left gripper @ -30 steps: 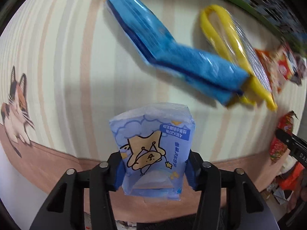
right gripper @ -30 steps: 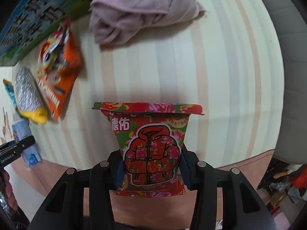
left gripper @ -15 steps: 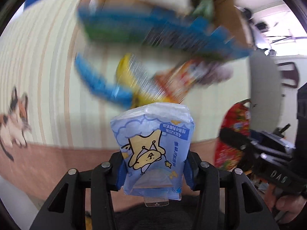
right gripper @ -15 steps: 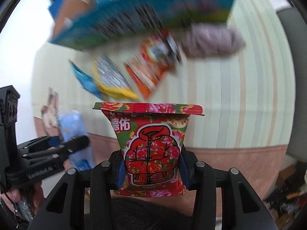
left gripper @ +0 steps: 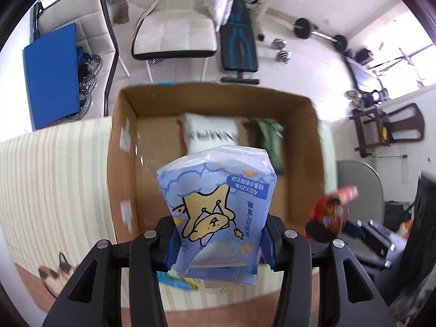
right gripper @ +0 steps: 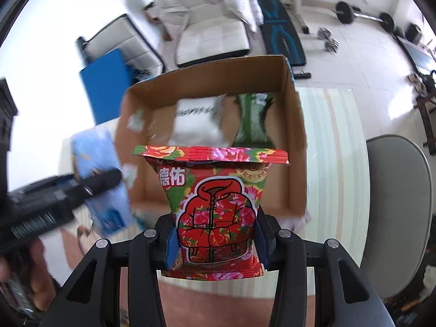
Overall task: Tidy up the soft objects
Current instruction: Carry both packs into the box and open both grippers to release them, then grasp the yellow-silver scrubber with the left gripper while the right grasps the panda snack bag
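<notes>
While both packs hang above the cardboard box [left gripper: 215, 100], the blue tissue pack [left gripper: 218, 207] sits pinched in the left gripper [left gripper: 218, 245]; red floral pack [right gripper: 215, 209] clamped by right gripper [right gripper: 215, 242]; light, squashy, slick film; grip mid-body.

A table covered in a cream striped cloth [left gripper: 49, 179] fills the frame's left and bottom. An open cardboard box [left gripper: 122, 163] sits on it at centre, holding a white packet [left gripper: 209, 133] and green packet [left gripper: 269, 139].

Blue cartoon-bear tissue pack [left gripper: 218, 218] upright, red floral packet [right gripper: 215, 212] upright — both above open cardboard box [left gripper: 218, 100]
</notes>
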Demonstrator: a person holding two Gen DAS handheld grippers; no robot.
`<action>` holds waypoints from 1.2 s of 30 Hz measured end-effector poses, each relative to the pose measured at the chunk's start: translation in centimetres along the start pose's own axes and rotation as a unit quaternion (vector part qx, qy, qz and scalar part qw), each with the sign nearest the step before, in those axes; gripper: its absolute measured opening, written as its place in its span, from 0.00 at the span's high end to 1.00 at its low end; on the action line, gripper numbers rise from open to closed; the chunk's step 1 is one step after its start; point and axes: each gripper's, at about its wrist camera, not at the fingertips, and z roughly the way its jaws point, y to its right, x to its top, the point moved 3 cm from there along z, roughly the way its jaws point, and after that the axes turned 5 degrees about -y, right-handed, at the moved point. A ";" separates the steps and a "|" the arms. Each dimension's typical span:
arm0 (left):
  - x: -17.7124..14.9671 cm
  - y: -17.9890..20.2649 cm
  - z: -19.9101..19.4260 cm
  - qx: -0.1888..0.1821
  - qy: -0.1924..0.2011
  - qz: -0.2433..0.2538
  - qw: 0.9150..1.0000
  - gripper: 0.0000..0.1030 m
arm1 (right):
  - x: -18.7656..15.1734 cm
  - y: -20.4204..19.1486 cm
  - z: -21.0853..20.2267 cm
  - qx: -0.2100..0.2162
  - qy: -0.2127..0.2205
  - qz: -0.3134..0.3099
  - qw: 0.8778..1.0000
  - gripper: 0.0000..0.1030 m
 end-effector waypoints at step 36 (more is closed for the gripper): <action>2.5 -3.1 2.8 0.086 -0.010 -0.003 0.996 0.02 | 6.0 -0.2 11.5 -0.108 -0.053 -0.030 0.992 0.00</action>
